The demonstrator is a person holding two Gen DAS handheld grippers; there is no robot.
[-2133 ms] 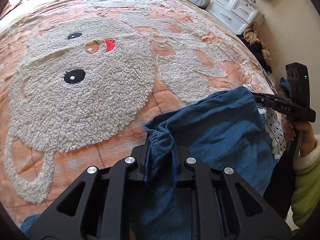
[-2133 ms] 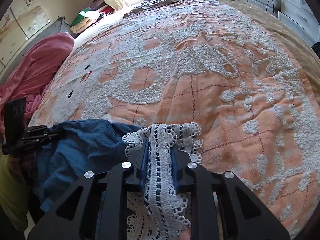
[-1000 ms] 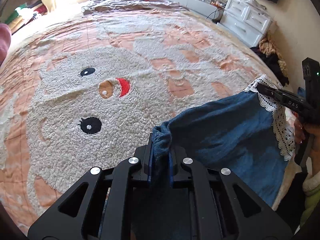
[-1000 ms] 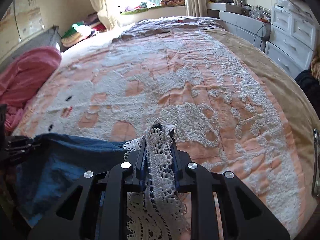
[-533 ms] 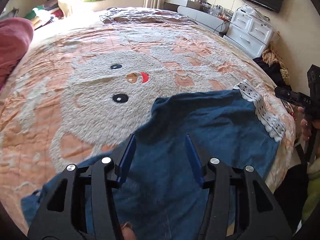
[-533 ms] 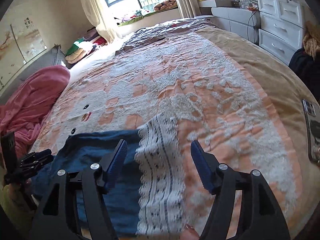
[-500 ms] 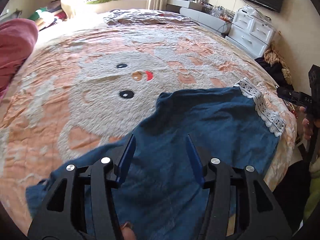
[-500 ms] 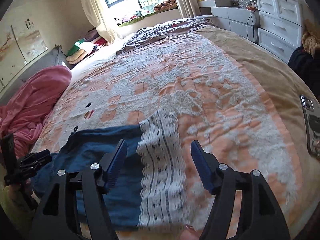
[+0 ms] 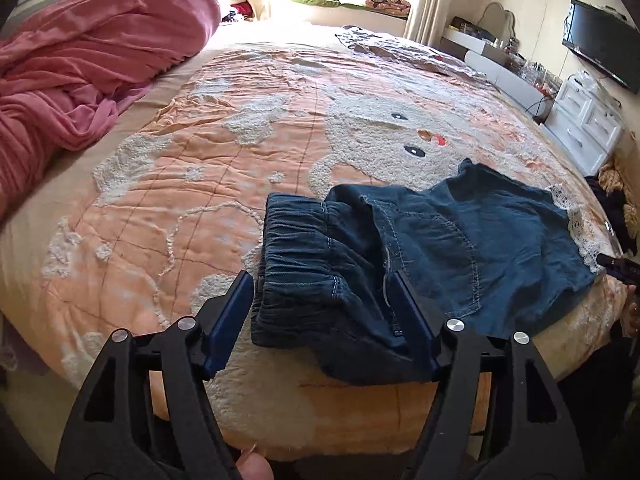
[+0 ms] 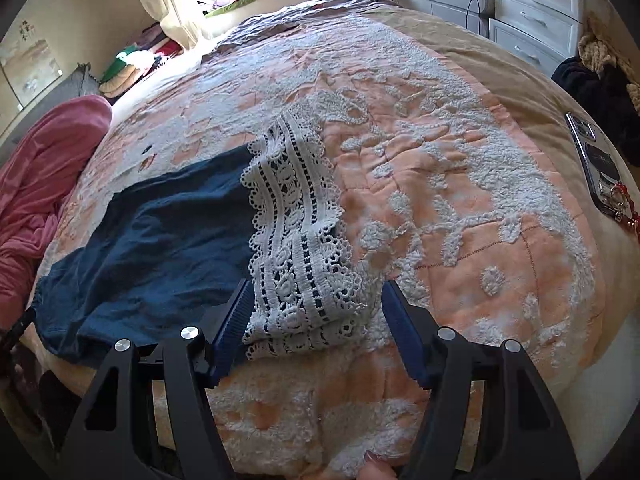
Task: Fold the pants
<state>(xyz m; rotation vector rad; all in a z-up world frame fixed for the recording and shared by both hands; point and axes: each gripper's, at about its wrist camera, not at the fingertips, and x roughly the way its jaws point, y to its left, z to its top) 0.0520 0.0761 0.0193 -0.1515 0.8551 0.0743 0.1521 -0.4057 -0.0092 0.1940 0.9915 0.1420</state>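
Note:
Dark blue denim pants (image 9: pixel 420 248) lie spread near the front edge of the bed, elastic waistband (image 9: pixel 296 256) to the left, white lace hem (image 9: pixel 576 224) to the right. My left gripper (image 9: pixel 326 320) is open and empty, hovering just before the waistband. In the right wrist view the lace hem (image 10: pixel 300 248) lies flat beside the blue cloth (image 10: pixel 168 236). My right gripper (image 10: pixel 318 324) is open and empty, its jaws on either side of the lace's near end. Its tip also shows at the left wrist view's right edge (image 9: pixel 618 268).
The bed carries an orange quilt with a fluffy white bear pattern (image 9: pixel 380 148). A pink blanket (image 9: pixel 80 60) is heaped at the far left. A phone (image 10: pixel 600 172) lies on the bed's right edge. White drawers (image 10: pixel 532 12) and dark clothes (image 10: pixel 592 84) stand beyond.
Both grippers let go of the pants, opened and drew back toward the bed's front edge. The pants now lie flat on the quilt.

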